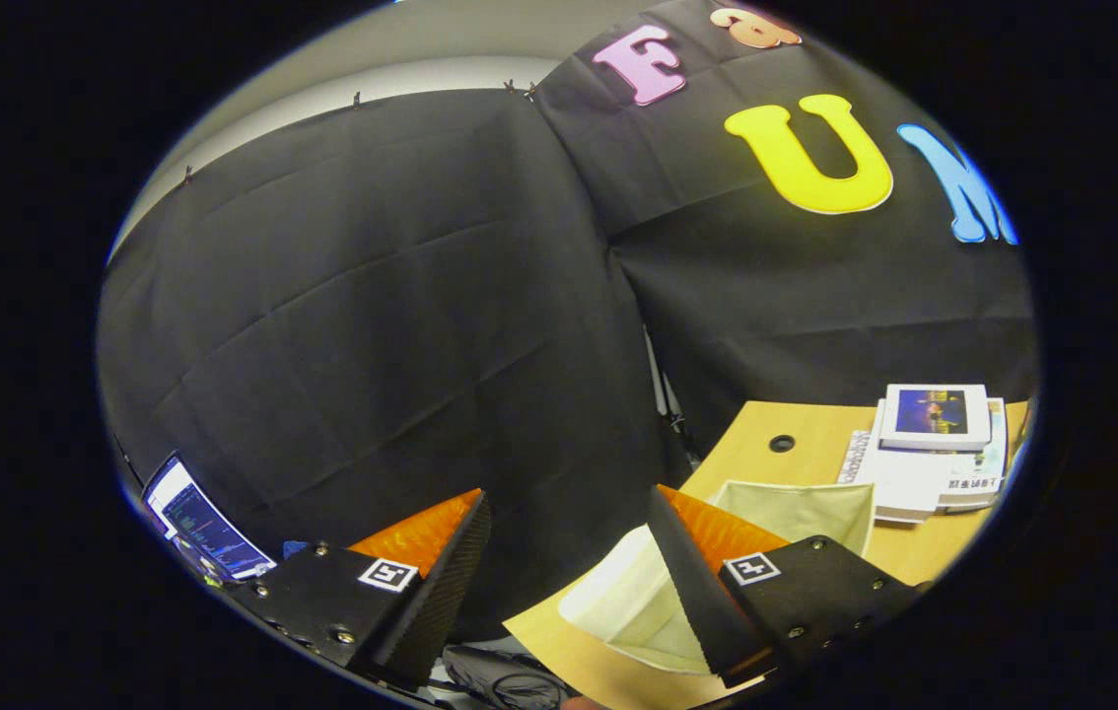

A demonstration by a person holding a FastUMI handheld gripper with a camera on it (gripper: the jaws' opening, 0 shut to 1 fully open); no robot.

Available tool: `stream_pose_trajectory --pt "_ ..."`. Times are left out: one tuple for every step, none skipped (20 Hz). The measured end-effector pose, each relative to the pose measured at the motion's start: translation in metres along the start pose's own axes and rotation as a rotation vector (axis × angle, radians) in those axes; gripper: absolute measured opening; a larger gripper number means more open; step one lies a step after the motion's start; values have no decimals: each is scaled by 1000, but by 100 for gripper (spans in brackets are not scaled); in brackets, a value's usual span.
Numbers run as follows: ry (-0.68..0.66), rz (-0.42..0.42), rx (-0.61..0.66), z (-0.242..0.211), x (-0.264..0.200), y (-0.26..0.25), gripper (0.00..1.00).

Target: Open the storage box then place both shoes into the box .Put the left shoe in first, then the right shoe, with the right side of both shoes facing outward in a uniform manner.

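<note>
wooden table (815,444) bears all | cream fabric storage box (796,508) just beyond right finger, contents hidden | stack of books (929,449) past it | gripper (569,552) fingers spread apart, holding nothing

Storage box (717,552) on table (815,444), books (929,449) behind it

Table (820,439): light wood tone, one dark round hole seen. Storage box (796,513): pale cream-beige fabric, plain, no pattern. Stack of books (924,444): white covers, top one printed with a dark blue picture. Wall cloth (372,325): black, creased. Screen (199,523): dark, bordered white. Gripper (569,572): fingers spread apart, nothing gripped.
</note>
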State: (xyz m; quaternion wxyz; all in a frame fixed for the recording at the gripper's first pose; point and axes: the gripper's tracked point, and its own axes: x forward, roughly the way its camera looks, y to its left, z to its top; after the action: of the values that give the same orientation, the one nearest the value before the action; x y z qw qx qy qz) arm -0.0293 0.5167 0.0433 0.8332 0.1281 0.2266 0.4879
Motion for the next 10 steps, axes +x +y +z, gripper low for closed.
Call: stream_pose_trajectory --pt "-11 -22 -3 1 -7 -10 97" --pt "-21 -47 -2 3 -16 -23 97" --pt "-29 -77 -3 2 -25 -37 97" --pt "-35 -113 -6 2 -35 -54 97" --pt "-40 -146 -9 1 -44 -69 97" --pt "-44 -185 -10 -1 -55 -85 97" --pt "-47 -216 -6 -4 -64 -99 97" --pt "-50 -244 1 -6 -74 -113 97" --pt "-52 -271 8 -10 -84 -128 97" --pt "-54 -298 13 -12 -94 -141 97"
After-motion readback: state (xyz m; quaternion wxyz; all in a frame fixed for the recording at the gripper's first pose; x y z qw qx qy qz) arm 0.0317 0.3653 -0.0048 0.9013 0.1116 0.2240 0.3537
